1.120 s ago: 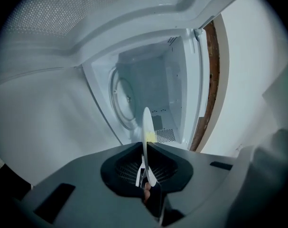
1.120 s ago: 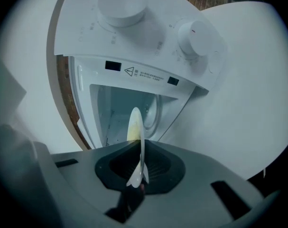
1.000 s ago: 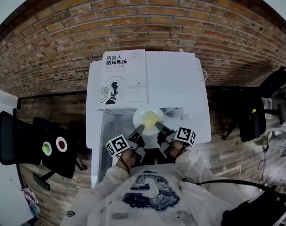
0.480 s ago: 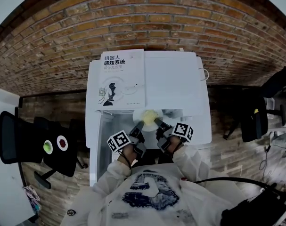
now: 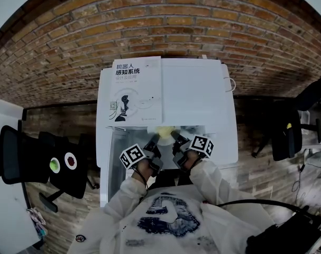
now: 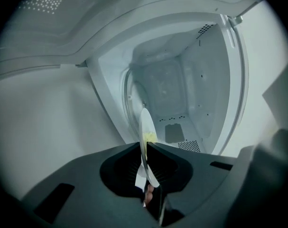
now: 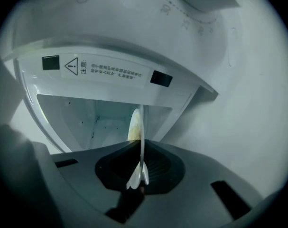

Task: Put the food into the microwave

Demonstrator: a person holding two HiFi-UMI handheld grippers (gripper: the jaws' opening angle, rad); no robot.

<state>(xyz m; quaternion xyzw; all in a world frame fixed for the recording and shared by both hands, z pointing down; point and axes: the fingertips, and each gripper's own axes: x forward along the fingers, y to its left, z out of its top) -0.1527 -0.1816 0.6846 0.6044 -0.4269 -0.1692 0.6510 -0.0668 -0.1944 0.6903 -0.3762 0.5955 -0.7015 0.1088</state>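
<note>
Left gripper [image 6: 144,148] and right gripper [image 7: 141,146] each pinching the plate [image 5: 165,129] of food [image 6: 150,137] at the open microwave [image 5: 197,89].

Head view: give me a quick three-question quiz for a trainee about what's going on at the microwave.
1. True or false: the left claw and the right claw both grip the plate.
2. What lies on top of the microwave?
3. Fill in: the microwave door is ___.

Key: 1 true, each pinches the rim. 2 a book. 3 open.
</note>
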